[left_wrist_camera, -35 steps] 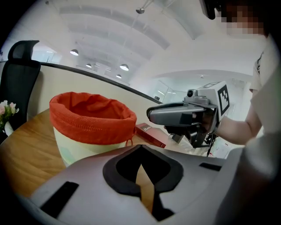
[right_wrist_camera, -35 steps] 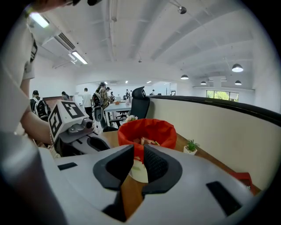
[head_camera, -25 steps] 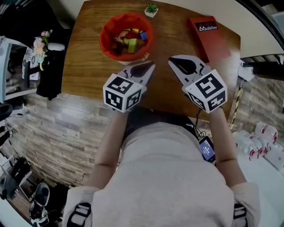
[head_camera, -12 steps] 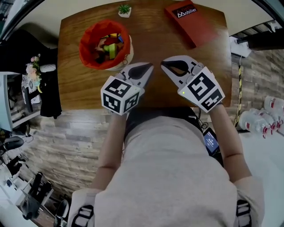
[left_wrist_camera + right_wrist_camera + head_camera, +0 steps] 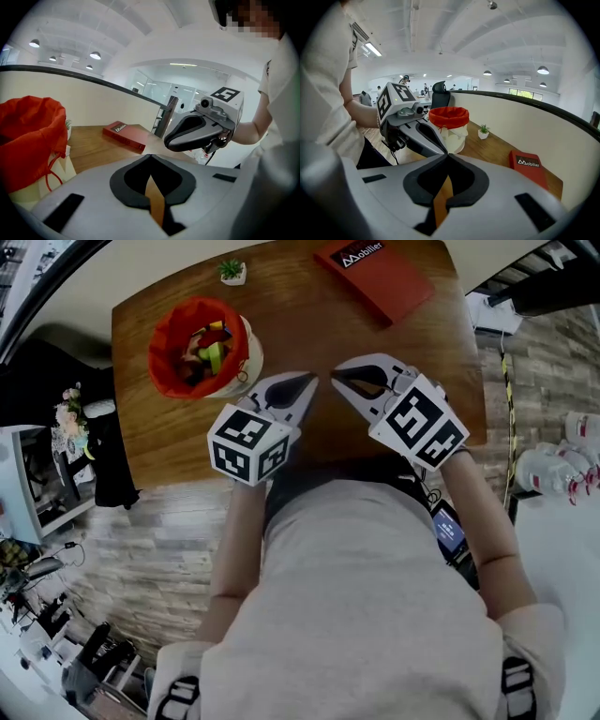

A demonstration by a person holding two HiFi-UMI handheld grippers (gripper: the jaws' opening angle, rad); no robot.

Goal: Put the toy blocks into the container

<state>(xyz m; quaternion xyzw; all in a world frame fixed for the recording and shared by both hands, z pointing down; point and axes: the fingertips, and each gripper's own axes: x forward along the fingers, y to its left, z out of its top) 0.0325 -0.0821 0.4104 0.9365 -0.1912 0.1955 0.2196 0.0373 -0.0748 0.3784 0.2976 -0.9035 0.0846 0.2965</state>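
Our left gripper (image 5: 307,382) was fully closed, its jaws meeting at the tips with nothing between them; only the wooden table (image 5: 309,324) showed through the hollow behind the tips. Our right gripper (image 5: 336,373) was the same, with its jaws pressed together and holding nothing. We held the two side by side over the near edge of the table, their tips turned toward each other, close but apart. The toy blocks (image 5: 208,345) lay inside the container (image 5: 167,326), a white bucket with a red liner that stood on the table just to the left of our left gripper. Neither gripper touched it. Farther back on the table we saw a red book (image 5: 373,276) and a small potted plant (image 5: 232,271)
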